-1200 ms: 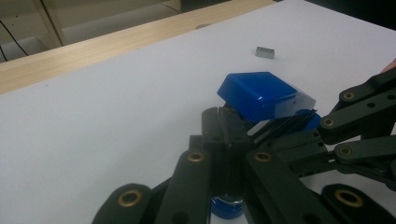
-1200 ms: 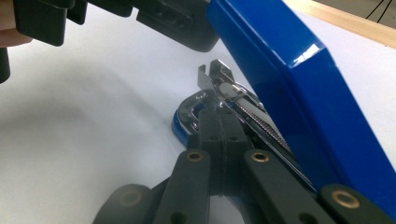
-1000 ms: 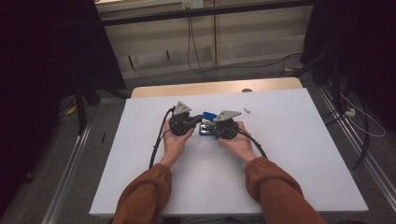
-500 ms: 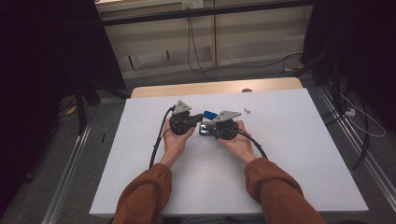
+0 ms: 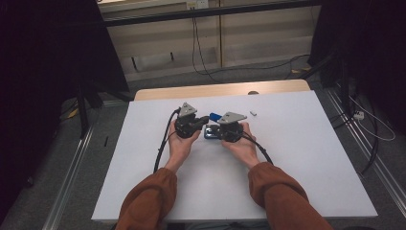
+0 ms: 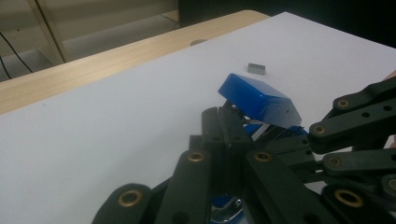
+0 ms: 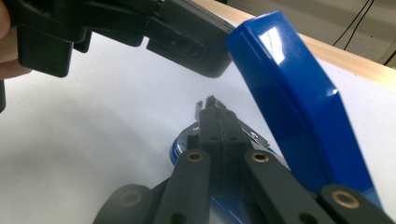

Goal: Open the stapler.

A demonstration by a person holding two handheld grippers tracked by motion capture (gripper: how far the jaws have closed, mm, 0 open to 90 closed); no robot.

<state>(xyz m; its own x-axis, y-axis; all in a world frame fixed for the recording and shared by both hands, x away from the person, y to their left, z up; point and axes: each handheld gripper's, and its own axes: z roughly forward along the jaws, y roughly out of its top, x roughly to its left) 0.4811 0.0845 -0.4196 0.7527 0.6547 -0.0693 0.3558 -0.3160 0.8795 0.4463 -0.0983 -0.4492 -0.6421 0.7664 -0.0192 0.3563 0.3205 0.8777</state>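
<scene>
Stapler [image 5: 212,125] work is under way at the middle of the white worktop [image 5: 306,158]: a small blue stapler lies between the two tools, with its hinged top cover [image 6: 259,101] swung up and tilted away from the base [image 7: 187,148]. It looks like a light, stiff thing of smooth plastic and shiny metal, likely slippery under hard pads and apt to skid on the sheet unless the base is pinned. The raised cover is the loose part and will swing on its hinge, so the base edge seems the safer hold, while the cover is better nudged than squeezed.

Left tongs [image 6: 223,122] are pressed together, their tip right at the stapler's opened mouth under the cover; whether they pinch a part inside I cannot tell. Right tongs [image 7: 213,108] are also pressed together, lying over the base, just beside the lifted cover, with no clear grip on anything. From the high view the left tongs [image 5: 203,120] and right tongs [image 5: 216,130] meet at the stapler from either side.

A small grey block [image 5: 253,113] lies apart on the sheet, near the far wooden edge [image 5: 220,90].
</scene>
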